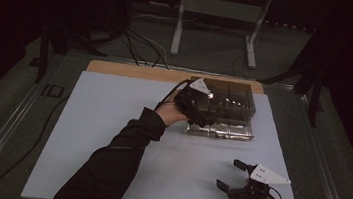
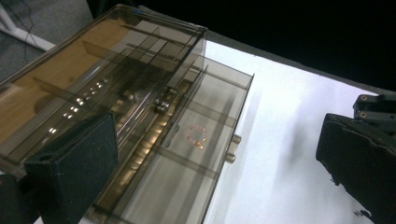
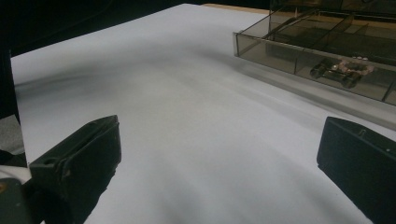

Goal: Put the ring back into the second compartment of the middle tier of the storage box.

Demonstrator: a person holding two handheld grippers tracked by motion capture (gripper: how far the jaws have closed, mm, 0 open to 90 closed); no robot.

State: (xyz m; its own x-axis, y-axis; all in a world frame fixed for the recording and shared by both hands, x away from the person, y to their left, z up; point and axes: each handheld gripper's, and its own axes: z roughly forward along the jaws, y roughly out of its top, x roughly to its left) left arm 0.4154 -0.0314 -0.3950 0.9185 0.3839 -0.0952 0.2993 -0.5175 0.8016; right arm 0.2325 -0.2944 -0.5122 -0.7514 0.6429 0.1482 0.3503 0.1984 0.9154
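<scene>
— How much room along the edges?

— The white mat [image 1: 110, 137] lies bare across the left and centre of the high view. The right gripper [image 1: 237, 178] sits low right near the mat's front edge, jaws spread, gripping nothing.

— And the box?

— The smoky clear drawer organizer [image 1: 229, 103] stands upper centre by the far edge, its bottom drawer [image 2: 187, 163] pulled out with small dark parts [image 3: 338, 69] in it. The left gripper [image 1: 202, 113] rests at its left end, jaws spread wide.
</scene>
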